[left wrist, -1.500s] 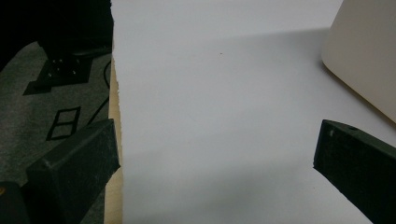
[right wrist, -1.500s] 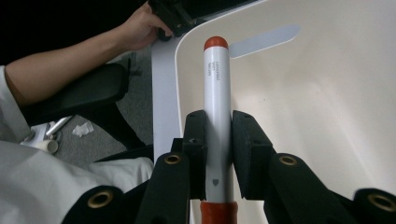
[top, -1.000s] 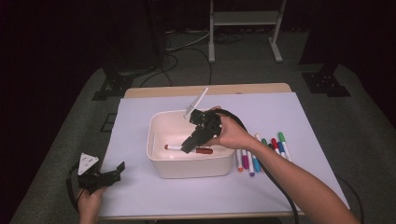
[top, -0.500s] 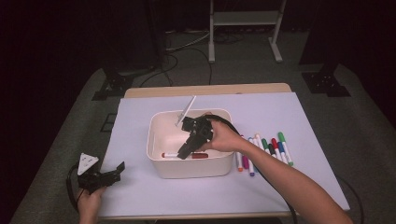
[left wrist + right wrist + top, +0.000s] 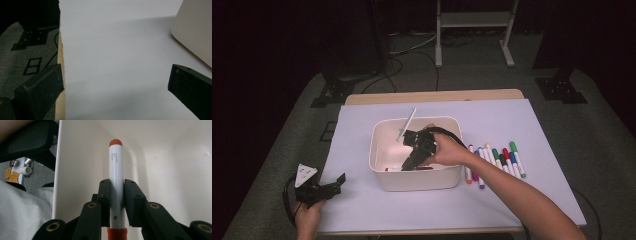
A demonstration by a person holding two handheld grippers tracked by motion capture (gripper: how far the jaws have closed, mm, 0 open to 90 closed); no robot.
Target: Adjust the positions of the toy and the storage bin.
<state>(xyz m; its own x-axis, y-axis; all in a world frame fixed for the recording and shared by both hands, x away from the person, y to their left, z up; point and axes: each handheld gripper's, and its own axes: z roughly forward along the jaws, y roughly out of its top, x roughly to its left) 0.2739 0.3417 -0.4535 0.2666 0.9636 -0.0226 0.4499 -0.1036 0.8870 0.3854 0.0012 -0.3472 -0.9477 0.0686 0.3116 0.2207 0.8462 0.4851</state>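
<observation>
A white marker [image 5: 116, 170] with an orange-red cap and end is clamped between the pads of my right gripper [image 5: 117, 192], which is shut on its barrel. In the high view that gripper [image 5: 410, 163] reaches down inside the white bin [image 5: 379, 150], and the marker [image 5: 393, 169] lies low along the bin's near wall. My left gripper [image 5: 337, 182] rests at the table's front left corner, held by a hand. Its jaws stand wide open over the bare sheet [image 5: 112, 37], nothing between them, left gripper [image 5: 115, 82].
Several coloured markers [image 5: 494, 160] lie in a row on the pale sheet just right of the bin. The bin's outer wall [image 5: 195, 30] shows to the right of the left gripper. Dark stands and cables sit on the floor beyond the table.
My right gripper has sunk lower into the bin with the marker, toward the near wall. The left gripper has stayed where it was.
</observation>
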